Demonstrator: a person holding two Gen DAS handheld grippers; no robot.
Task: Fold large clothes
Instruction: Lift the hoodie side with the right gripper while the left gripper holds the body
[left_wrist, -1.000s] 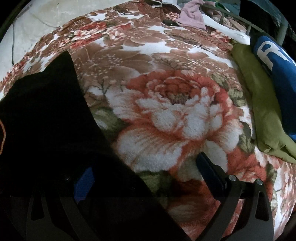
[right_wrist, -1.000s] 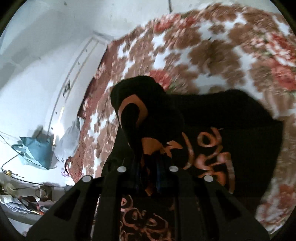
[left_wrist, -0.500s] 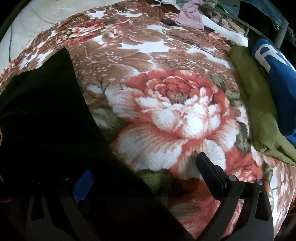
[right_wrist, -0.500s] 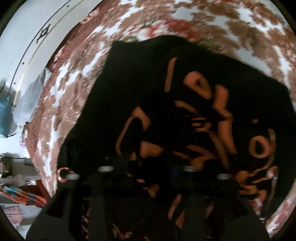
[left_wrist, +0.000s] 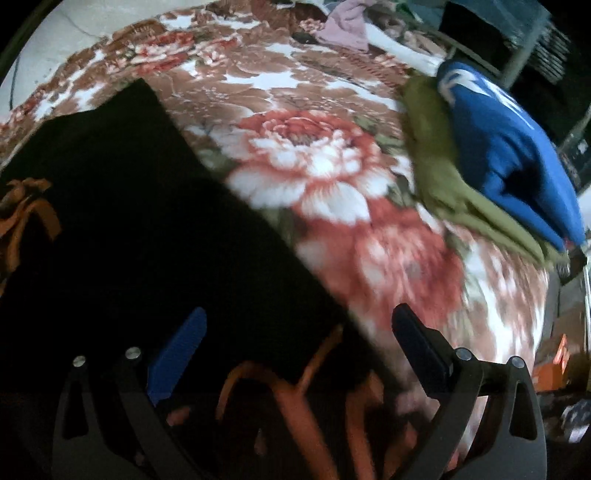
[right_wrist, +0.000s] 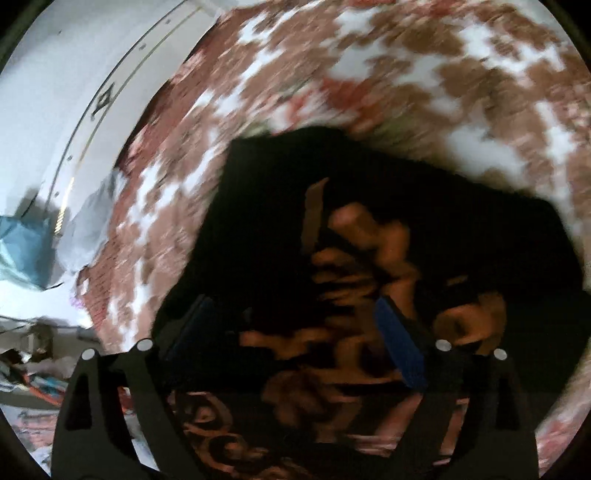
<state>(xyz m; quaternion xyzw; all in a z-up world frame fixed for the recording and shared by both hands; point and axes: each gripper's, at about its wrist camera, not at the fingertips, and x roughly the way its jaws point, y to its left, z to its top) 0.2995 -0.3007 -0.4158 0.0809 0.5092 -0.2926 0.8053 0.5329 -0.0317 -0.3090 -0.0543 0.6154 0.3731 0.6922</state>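
A black garment with orange print (left_wrist: 140, 229) lies on the floral blanket (left_wrist: 306, 173), filling the left and lower part of the left wrist view. My left gripper (left_wrist: 295, 332) is open just above the garment's right edge, with nothing between its fingers. In the right wrist view the same garment (right_wrist: 369, 236) lies folded on the blanket (right_wrist: 369, 66). My right gripper (right_wrist: 291, 321) is open right above the orange print and holds nothing. Both views are blurred by motion.
An olive-green garment (left_wrist: 443, 177) and a blue one with white letters (left_wrist: 506, 155) lie at the blanket's right side. A pink cloth (left_wrist: 347, 22) lies at the far end. A white wall (right_wrist: 55, 92) and floor clutter (right_wrist: 29, 376) are on the left.
My right gripper, shut on a lifted fold of the black garment a second ago, has laid it down and opened. My left gripper has pulled back a little and stays open.
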